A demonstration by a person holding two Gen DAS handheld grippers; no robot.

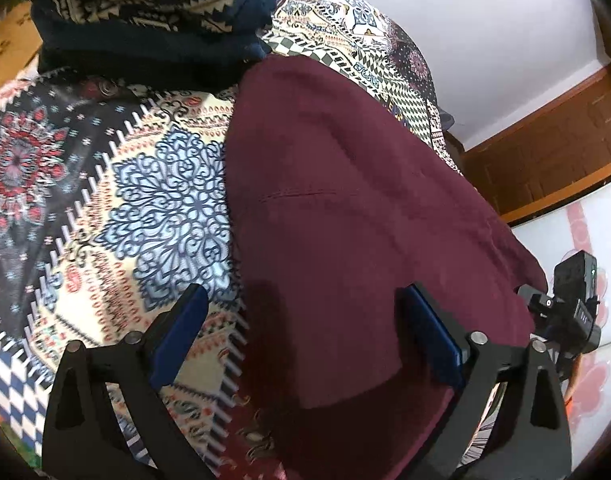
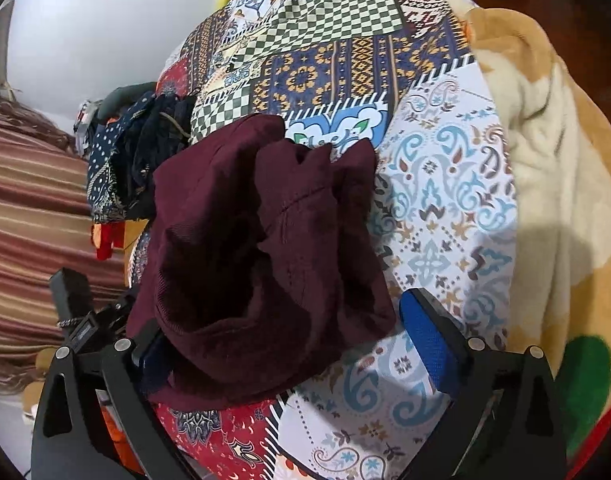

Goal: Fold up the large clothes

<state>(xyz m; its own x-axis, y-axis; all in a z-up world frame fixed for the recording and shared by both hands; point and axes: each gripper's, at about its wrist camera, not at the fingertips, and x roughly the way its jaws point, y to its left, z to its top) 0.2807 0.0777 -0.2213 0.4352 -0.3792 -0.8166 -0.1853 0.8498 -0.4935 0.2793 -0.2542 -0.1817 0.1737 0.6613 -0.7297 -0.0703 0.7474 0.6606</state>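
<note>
Maroon garment (image 1: pixel 357 216) lies on the patterned bedspread (image 1: pixel 105 208), one side flat and smooth in the left wrist view, the other still bunched into a heap (image 2: pixel 261 248) in the right wrist view. Dark patterned clothes (image 1: pixel 145 12) piled beyond it.

Left claw (image 1: pixel 305 340): spread wide, empty, straddling the garment's near edge. Right claw (image 2: pixel 289 344): also wide; cloth drapes over its left pad, but nothing is pinched.

Step in hand, as I judge it: take fresh holds to spread the bunched part before folding.

- Grip a single layer at an outer edge or corner, not the top of the heap.
- Draw both claws apart along the bed to flatten.
- Keep clear of the bedspread, or it lifts too.
</note>
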